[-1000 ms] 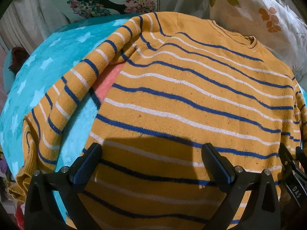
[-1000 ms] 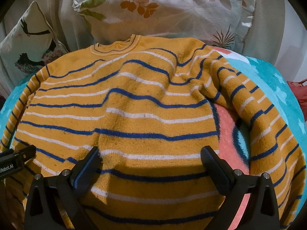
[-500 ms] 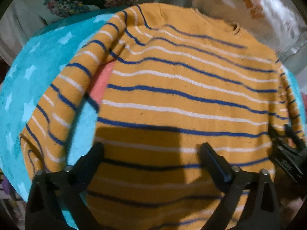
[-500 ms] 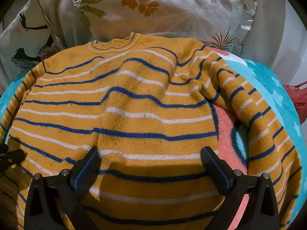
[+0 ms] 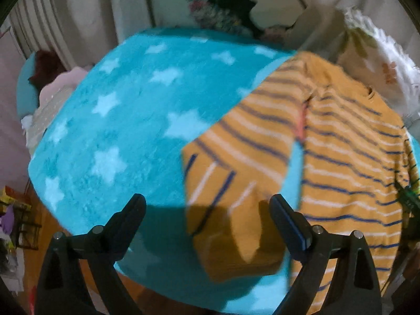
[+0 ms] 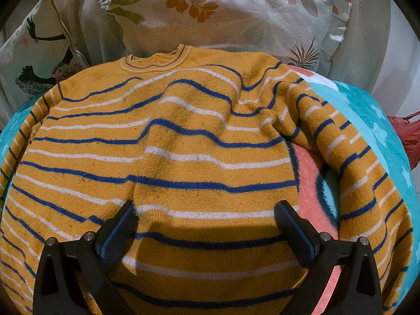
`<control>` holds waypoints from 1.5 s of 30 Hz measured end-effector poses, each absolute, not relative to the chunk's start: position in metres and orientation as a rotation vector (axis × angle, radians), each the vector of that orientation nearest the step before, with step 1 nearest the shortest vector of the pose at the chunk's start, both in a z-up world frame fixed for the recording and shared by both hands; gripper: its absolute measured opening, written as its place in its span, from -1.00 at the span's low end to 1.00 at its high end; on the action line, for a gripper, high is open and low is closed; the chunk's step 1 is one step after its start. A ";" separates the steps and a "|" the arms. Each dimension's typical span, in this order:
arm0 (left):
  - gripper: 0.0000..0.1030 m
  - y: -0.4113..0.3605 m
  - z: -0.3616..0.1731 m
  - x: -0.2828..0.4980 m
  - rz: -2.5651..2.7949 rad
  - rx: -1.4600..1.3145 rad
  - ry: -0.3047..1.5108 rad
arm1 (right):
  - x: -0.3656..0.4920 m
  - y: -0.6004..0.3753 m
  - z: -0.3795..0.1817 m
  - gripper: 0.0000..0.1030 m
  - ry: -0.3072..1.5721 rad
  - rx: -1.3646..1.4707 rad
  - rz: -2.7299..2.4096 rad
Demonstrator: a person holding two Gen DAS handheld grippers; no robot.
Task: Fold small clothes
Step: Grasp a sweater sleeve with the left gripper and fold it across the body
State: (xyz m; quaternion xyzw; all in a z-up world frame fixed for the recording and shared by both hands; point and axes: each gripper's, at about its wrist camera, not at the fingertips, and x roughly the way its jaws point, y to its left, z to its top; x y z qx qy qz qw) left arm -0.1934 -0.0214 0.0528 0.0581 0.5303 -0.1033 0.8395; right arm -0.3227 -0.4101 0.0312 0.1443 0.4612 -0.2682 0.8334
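Observation:
A mustard-yellow sweater (image 6: 199,157) with blue and white stripes lies flat, face up, on a turquoise star blanket (image 5: 110,120). Its collar (image 6: 157,59) points away from me. In the left wrist view the sweater's body (image 5: 351,162) is at the right and its left sleeve (image 5: 236,183) lies out over the blanket. My left gripper (image 5: 207,210) is open and empty, hovering over the sleeve's cuff end. My right gripper (image 6: 204,215) is open and empty above the sweater's lower body. The right sleeve (image 6: 362,173) lies beside it.
Two pillows stand behind the sweater: a floral one (image 6: 231,13) and one with a dark figure print (image 6: 36,52). A pink patch of blanket (image 6: 312,183) shows between body and right sleeve. The bed's left edge drops to a wooden floor (image 5: 34,210). A red bag (image 6: 409,136) is far right.
My left gripper has swung left, from over the sweater's lower body to over the left sleeve and bare blanket. The right gripper has barely moved. The sweater lies as before.

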 end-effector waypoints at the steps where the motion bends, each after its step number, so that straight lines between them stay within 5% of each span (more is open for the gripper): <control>1: 0.83 -0.020 0.048 -0.192 -0.217 0.118 1.142 | -0.323 -0.410 0.031 1.00 0.977 0.305 -0.569; 3: 0.79 -0.020 0.040 -0.188 -0.229 0.098 1.170 | -0.323 -0.410 0.031 1.00 0.977 0.305 -0.568; 4: 0.38 -0.018 0.037 -0.187 -0.226 0.090 1.175 | -0.323 -0.410 0.031 1.00 0.977 0.306 -0.568; 5: -0.40 -0.015 0.035 -0.185 -0.222 0.082 1.188 | -0.323 -0.410 0.031 1.00 0.977 0.306 -0.568; 6: -0.79 -0.013 0.031 -0.182 -0.215 0.077 1.212 | -0.323 -0.410 0.031 1.00 0.977 0.306 -0.568; 9: -0.99 0.015 0.032 -0.165 -0.172 -0.029 1.235 | -0.323 -0.411 0.031 1.00 0.977 0.306 -0.567; 18: -0.92 0.117 0.089 -0.116 0.060 -0.106 1.043 | -0.323 -0.411 0.031 1.00 0.977 0.305 -0.566; 20: -0.01 0.094 0.099 -0.139 -0.080 -0.008 1.008 | -0.323 -0.411 0.031 1.00 0.977 0.305 -0.566; 22: 0.30 0.074 0.097 -0.161 -0.201 0.035 1.012 | -0.323 -0.411 0.031 1.00 0.978 0.304 -0.566; 29: 0.30 -0.009 0.069 -0.250 -0.536 0.242 1.051 | -0.324 -0.411 0.031 1.00 0.978 0.304 -0.566; 45: 0.31 -0.039 0.053 -0.264 -0.591 0.418 1.022 | -0.324 -0.411 0.031 1.00 0.979 0.303 -0.565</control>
